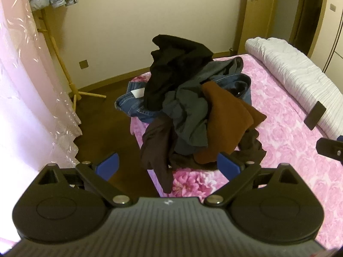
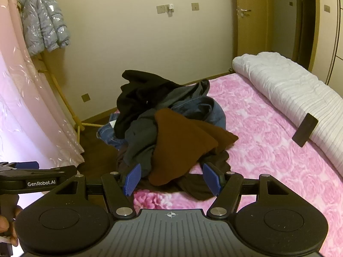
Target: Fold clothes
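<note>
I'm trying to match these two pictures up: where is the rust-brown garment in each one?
Left wrist view: the rust-brown garment lies right of center, on the near right side of the clothes pile, above the right blue finger.
Right wrist view: the rust-brown garment sits at center, at the front of the pile, between the two blue fingers.
Shared landmark: the rolled white quilt along the right edge of the pink floral bed.

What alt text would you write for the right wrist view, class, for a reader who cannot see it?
An open right gripper faces a heap of unfolded clothes on a pink floral bed, a brown garment on top nearest it. A rolled white quilt lies behind, a silver jacket hangs left.
</note>
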The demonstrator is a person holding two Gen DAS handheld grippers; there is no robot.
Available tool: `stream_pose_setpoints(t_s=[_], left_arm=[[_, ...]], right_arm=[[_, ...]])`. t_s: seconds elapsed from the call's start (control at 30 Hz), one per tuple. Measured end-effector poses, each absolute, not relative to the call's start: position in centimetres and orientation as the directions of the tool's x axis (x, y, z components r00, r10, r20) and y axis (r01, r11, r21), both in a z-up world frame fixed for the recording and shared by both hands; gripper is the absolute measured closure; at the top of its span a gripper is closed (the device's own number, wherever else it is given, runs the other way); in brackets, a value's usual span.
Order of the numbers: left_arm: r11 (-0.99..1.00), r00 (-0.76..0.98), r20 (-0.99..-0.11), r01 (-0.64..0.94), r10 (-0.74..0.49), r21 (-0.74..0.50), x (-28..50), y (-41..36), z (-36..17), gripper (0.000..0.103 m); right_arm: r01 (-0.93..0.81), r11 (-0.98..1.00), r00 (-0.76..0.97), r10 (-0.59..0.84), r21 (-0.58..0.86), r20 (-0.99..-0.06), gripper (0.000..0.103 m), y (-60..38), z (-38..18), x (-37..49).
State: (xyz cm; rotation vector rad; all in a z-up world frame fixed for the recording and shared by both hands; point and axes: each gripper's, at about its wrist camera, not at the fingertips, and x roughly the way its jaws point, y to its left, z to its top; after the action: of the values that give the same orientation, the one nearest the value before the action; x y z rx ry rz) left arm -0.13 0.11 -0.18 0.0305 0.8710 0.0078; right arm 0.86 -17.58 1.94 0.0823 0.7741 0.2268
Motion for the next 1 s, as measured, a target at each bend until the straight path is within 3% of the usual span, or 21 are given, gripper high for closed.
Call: stream_pose_setpoints(t_s=[0.33,1.0], left_arm=[[1.000,0.637,-0.771,0.011,-0.011,-0.005,-1.8,1.4,-2.6,0.009],[1.000,0.598,-0.802,0.002,0.005,0.007,-1.2,0.5,-1.9,0.009]], right_arm=[[-0.175,0.971,0.695,0.240,0.163,-0.678,0.037,-17.8,1.5,0.9],[-0.175,0.973,0.678,0.231,0.153,-0.698,0.037,-17.2,1.4,1.0]])
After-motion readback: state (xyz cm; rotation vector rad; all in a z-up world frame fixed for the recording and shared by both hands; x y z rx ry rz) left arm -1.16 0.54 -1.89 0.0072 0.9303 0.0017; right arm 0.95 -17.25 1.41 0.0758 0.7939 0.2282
